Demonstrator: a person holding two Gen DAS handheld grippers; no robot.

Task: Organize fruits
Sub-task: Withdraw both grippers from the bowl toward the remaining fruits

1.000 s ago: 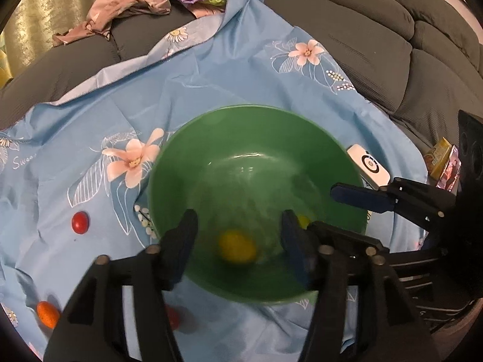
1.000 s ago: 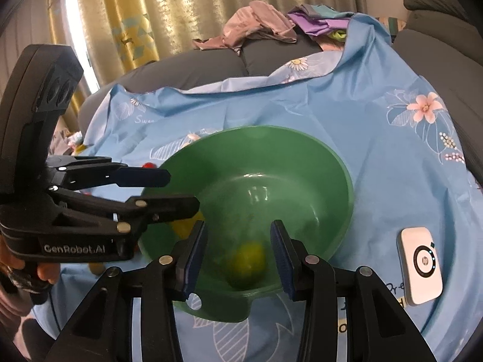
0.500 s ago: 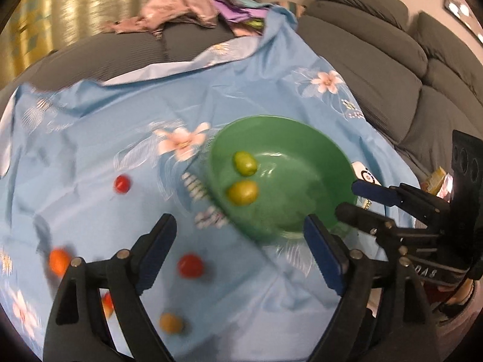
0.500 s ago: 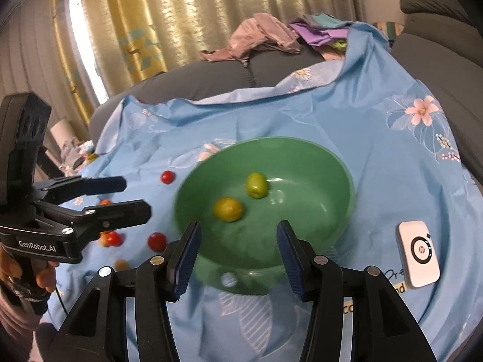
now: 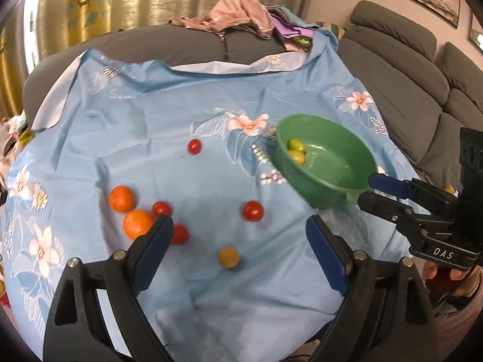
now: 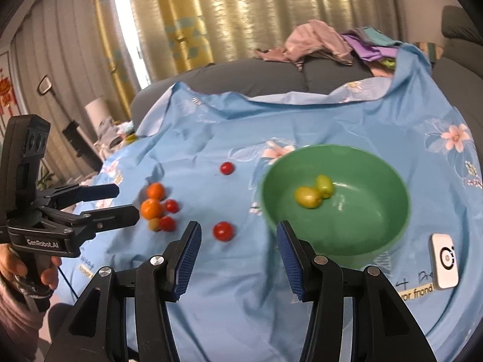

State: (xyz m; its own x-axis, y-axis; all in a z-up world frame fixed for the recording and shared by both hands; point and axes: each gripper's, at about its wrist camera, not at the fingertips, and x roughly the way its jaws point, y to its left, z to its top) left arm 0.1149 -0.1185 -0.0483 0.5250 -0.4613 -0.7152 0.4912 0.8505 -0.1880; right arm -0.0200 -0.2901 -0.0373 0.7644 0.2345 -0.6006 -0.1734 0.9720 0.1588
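A green bowl [image 5: 347, 181] [image 6: 374, 235] sits on a blue flowered cloth and holds two yellow-green fruits [image 5: 295, 150] [image 6: 314, 193]. On the cloth to its left lie two oranges [image 5: 120, 199] [image 5: 137, 223], several red tomatoes [image 5: 252, 210] [image 6: 223, 231] and a small yellow fruit [image 5: 228, 257]. My left gripper [image 5: 238, 250] is open and empty above the loose fruit. My right gripper [image 6: 237, 255] is open and empty, just left of the bowl's near rim.
A white device [image 6: 443, 259] lies on the cloth right of the bowl. Crumpled clothes [image 5: 238, 15] are piled on the grey sofa behind. Curtains hang at the back. The cloth [image 5: 181, 105] drapes over the edges of the seat.
Both grippers have pulled back and up from the bowl, and the left one has swung left over the loose fruit. The left jaws have opened wider.
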